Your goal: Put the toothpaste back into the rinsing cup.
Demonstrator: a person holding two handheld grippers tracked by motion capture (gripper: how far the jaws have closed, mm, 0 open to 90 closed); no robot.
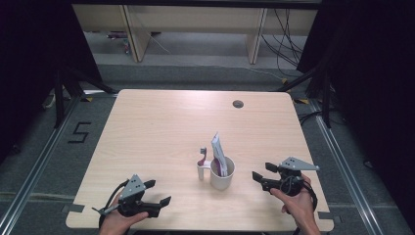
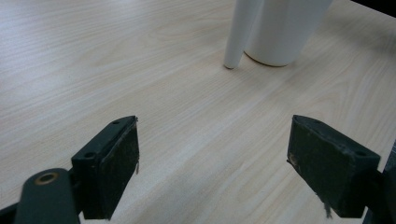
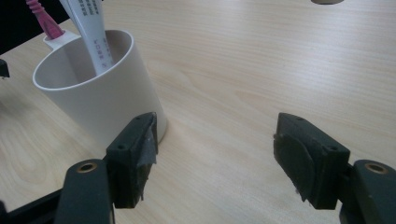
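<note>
The white cup (image 1: pixel 222 174) is standing upright on the tabletop (image 1: pixel 161 127), toward the near edge and a little right of centre. Seen from it in the high view, the left hand-held gripper (image 1: pixel 157 192) is waiting at about eight o'clock and the right hand-held gripper (image 1: pixel 258 172) at about three o'clock. Both are hanging with jaws spread wide and nothing between them.

The main risk is tipping. The cup is carrying a tall toothpaste tube (image 1: pixel 217 152) that is leaning out over the rim, so the load looks top-heavy. A sideways nudge from either jaw could be enough to knock it over and spill the contents. In the right gripper view one jaw is sitting just beside the cup wall, so a small drift inward could push rather than grasp. The handle (image 1: pixel 200 169), projecting at about nine o'clock, could catch the left hand-held gripper as it approaches. A pull on the tube alone could drag the light cup along with it. The pink toothbrush (image 3: pixel 45 19) seems to be resting at the handle side, though how it is lodged I cannot tell.

Counting: one cup, one tube, one toothbrush, two hand-held grippers, and one grommet hole (image 1: pixel 238 104) at about twelve o'clock, well apart.
</note>
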